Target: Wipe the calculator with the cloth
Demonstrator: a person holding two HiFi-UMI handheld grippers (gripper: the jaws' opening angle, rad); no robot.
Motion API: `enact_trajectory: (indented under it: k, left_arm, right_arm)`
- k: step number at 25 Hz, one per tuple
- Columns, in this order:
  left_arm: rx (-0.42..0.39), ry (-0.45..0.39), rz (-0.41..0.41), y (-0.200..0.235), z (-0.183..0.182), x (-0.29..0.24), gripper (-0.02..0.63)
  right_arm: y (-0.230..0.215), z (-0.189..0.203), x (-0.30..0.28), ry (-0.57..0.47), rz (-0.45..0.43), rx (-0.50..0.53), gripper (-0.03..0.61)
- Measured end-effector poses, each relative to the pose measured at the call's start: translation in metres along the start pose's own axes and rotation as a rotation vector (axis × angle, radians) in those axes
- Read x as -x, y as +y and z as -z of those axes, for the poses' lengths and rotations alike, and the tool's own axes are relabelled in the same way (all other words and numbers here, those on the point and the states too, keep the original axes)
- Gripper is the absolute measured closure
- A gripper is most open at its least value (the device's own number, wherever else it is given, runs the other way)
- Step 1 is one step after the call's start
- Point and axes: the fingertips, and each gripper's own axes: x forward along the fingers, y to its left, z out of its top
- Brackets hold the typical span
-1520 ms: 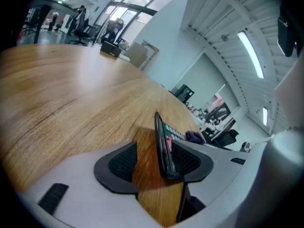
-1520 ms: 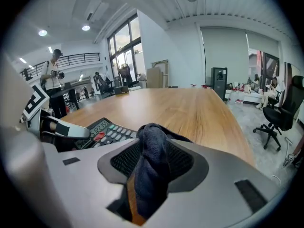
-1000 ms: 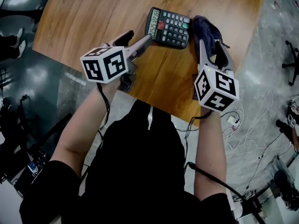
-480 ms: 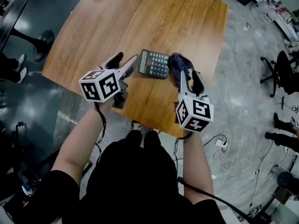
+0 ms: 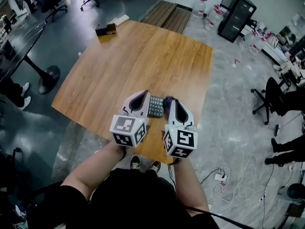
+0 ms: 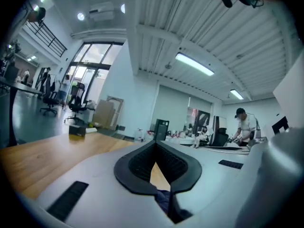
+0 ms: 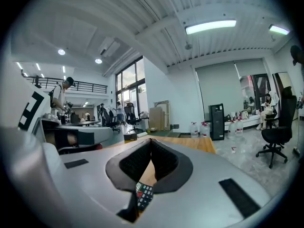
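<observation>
The dark calculator (image 5: 156,106) lies flat on the wooden table (image 5: 133,56) near its front edge. A dark blue cloth (image 5: 167,102) sits bunched at its right side, partly hidden. Both grippers hang side by side high above them, pointing almost level. My left gripper (image 5: 143,95) has just closed its jaws with nothing between them, and so has my right gripper (image 5: 172,101). In the left gripper view the closed tips (image 6: 156,144) frame the cloth (image 6: 164,199) below. In the right gripper view the closed tips (image 7: 151,141) frame the calculator (image 7: 144,194) below.
A black item (image 5: 106,30) and a white one (image 5: 119,19) lie at the table's far corner. White cables (image 5: 233,180) trail on the floor at the right. Office chairs (image 5: 271,94) and a dark round table (image 5: 19,37) stand around. The person's shoes (image 5: 143,163) show below the table edge.
Both grippers have lifted well above the table and drawn together, and their jaws have gone from wide open to shut. The calculator and cloth stay on the table.
</observation>
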Motion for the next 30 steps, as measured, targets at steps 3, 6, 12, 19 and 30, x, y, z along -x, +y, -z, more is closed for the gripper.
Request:
enact_trajectory:
  k: [3, 6, 12, 19, 30]
  left_arm:
    - [-0.065, -0.064, 0.051, -0.025, -0.028, 0.0, 0.606]
    - [-0.125, -0.114, 0.07, -0.045, -0.046, 0.004, 0.607]
    - [-0.139, -0.149, 0.068, -0.057, -0.054, 0.007, 0.607]
    - [-0.107, -0.174, 0.067, -0.062, -0.065, 0.008, 0.607]
    - [-0.089, -0.201, 0.059, -0.066, -0.076, 0.017, 0.607]
  right_arm:
    - [0.007, -0.028, 0.002, -0.058, -0.002, 0.011, 0.562]
    - [0.009, -0.048, 0.011, -0.103, -0.004, 0.027, 0.563]
    - [0.011, -0.069, 0.021, -0.149, -0.001, 0.065, 0.563]
    - [0.008, -0.088, 0.028, -0.211, 0.009, 0.088, 0.563]
    - [0.01, -0.1, 0.037, -0.251, 0.006, 0.087, 0.563]
